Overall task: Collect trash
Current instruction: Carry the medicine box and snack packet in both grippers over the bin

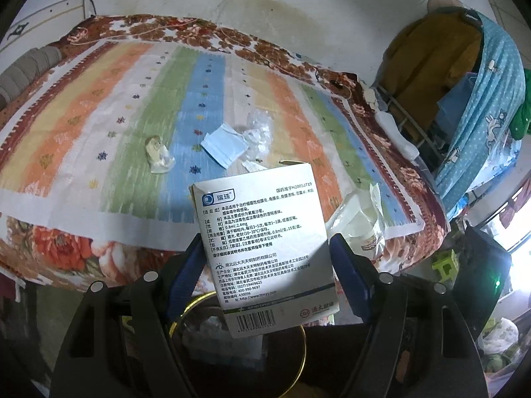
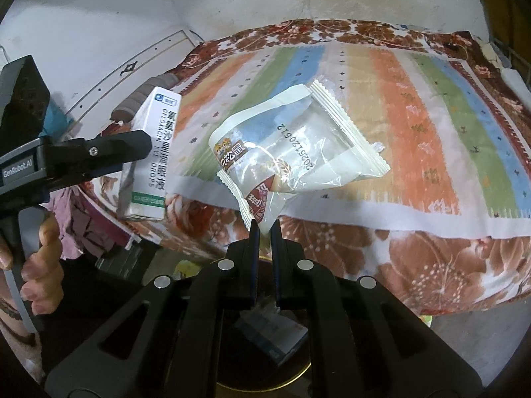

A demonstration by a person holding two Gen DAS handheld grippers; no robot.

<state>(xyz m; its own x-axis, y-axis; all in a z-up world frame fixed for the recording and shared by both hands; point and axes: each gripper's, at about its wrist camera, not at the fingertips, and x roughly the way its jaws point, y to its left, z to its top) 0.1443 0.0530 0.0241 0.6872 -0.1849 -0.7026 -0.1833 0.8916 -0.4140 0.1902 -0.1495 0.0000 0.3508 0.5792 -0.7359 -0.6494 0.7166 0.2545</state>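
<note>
Cardboard eye-drop box [image 1: 265,258] pinched in left tongs [image 1: 265,265], over gold-rimmed bin [image 1: 298,364]. Right tongs [image 2: 264,232] clamp wrapper [image 2: 298,146] corner only; slick film may slip, fall on bed [image 2: 431,116], missing bin.

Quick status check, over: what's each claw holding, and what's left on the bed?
Left gripper shut on box. Right gripper shut on wrapper. Both over bin. Mask, plastic, scrap on bed.
</note>
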